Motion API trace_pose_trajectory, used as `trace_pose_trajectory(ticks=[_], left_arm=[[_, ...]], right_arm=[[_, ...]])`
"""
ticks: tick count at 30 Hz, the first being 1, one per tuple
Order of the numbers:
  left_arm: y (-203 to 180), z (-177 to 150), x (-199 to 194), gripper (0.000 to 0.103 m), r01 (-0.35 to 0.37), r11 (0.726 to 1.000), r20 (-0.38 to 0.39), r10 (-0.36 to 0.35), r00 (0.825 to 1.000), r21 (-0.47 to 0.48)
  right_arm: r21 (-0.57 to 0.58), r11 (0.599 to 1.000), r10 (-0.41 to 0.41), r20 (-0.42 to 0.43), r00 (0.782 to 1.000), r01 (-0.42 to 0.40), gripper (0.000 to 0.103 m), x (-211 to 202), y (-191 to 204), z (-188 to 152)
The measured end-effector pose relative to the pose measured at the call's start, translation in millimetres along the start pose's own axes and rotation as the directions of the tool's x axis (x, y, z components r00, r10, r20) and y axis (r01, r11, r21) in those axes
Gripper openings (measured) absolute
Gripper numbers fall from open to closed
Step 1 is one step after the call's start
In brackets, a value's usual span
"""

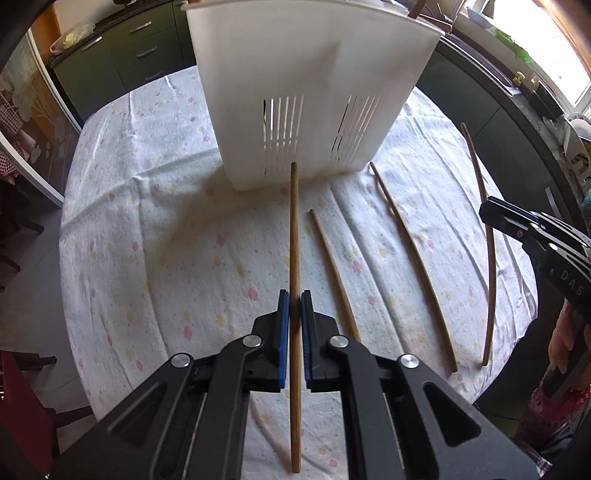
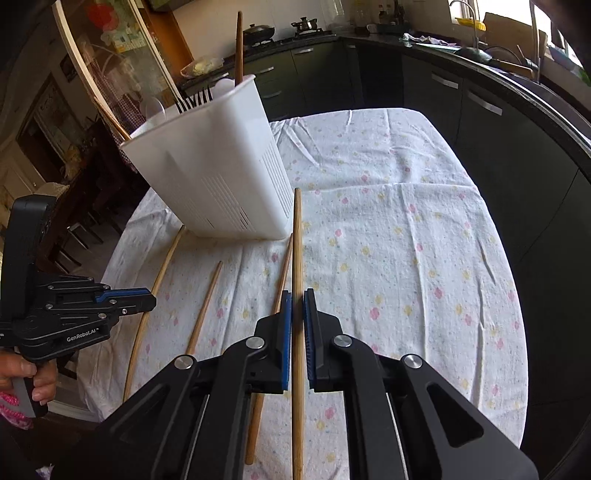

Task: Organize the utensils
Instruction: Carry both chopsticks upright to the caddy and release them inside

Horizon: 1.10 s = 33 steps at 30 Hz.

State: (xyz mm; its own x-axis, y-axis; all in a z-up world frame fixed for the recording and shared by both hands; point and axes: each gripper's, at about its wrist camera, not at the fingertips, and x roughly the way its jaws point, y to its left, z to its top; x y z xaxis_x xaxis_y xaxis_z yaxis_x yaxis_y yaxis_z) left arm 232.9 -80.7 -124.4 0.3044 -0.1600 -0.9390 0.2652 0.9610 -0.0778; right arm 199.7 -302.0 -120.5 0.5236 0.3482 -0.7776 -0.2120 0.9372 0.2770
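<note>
We had both hand-held grippers pinching a chopstick each. The left hand-held gripper point(image 1: 294, 308) was pressed onto a wooden chopstick point(image 1: 294, 236) running straight along its fingers, tip toward twelve o'clock, where the white utensil holder point(image 1: 303, 92) stood just beyond it. The right hand-held gripper point(image 2: 297, 308) clamped a second chopstick point(image 2: 297, 251) the same way, long axis at twelve o'clock, with the holder at about eleven o'clock from its tip. Both sticks looked clear of the cloth, though we could not be sure of their near ends.

The move ahead turned, in our judgement, on that one relation: each stick pointed forward and down while the holder's mouth opened upward, above the tips, so each would need lifting and turning toward upright before it could drop in. The left hand seemed the nearer, its stick aimed squarely at the holder's slotted wall.

In the right wrist view, forks point(image 2: 194, 101) and a long wooden handle point(image 2: 239, 48) already stood in the holder. In the left wrist view, three loose chopsticks point(image 1: 413, 266) lay at one to two o'clock on the surface, on a white flowered tablecloth point(image 1: 155, 229). Around it were dark kitchen cabinets point(image 2: 369, 74), a stove with pans point(image 2: 280, 31) and bright windows.
</note>
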Motion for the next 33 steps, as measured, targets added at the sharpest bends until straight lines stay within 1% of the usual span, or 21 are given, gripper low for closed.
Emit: trace_pose_trajectory(ticks=[4,8,11,18,25,29,31,33], left_arm=[[-2.1,0.9,-19.6,0.006,0.005,1.0,0.042,-0.006,0.999,0.011],[-0.3,-2.0,-38.8,0.006,0.003,1.0,0.083,-0.005,0.997,0.022],[-9.4,-7.9,-51.7,0.006,0.007,1.0,0.106,-0.01,0.994,0.03],[-14.0,-11.0,-77.1,0.006,0.008,0.999,0.161,-0.015,0.987,0.046],[-16.2,-8.7,-102.1,0.006,0.009,0.998,0.219,-0.022,0.975,0.058],[-16.8,-2.2,-116.0,0.006,0.014,0.998,0.249,-0.03,0.968,0.064],[-17.6,4.2,-126.9,0.006,0.021,0.998,0.27,-0.038,0.962,0.065],[-19.7,12.8,-142.0,0.006,0.017,0.997,0.302,-0.037,0.953,0.07]], right_arm=[[0.001,1.0,0.028,0.061,0.998,-0.028,0.007,-30.5,-1.3,-0.6],[-0.006,0.999,0.048,0.101,0.994,-0.047,0.007,-53.5,0.5,-4.0],[-0.014,0.998,0.061,0.12,0.991,-0.06,0.007,-66.8,5.6,-7.6],[-0.028,0.996,0.089,0.172,0.981,-0.085,0.007,-90.5,13.1,-9.5],[-0.043,0.995,0.095,0.234,0.968,-0.087,0.007,-115.9,16.8,-2.3],[-0.055,0.995,0.093,0.255,0.962,-0.081,0.007,-126.7,20.4,3.1],[-0.062,0.995,0.093,0.259,0.961,-0.08,0.007,-130.5,22.0,4.7],[-0.067,0.995,0.094,0.259,0.961,-0.079,0.007,-132.0,22.7,4.6]])
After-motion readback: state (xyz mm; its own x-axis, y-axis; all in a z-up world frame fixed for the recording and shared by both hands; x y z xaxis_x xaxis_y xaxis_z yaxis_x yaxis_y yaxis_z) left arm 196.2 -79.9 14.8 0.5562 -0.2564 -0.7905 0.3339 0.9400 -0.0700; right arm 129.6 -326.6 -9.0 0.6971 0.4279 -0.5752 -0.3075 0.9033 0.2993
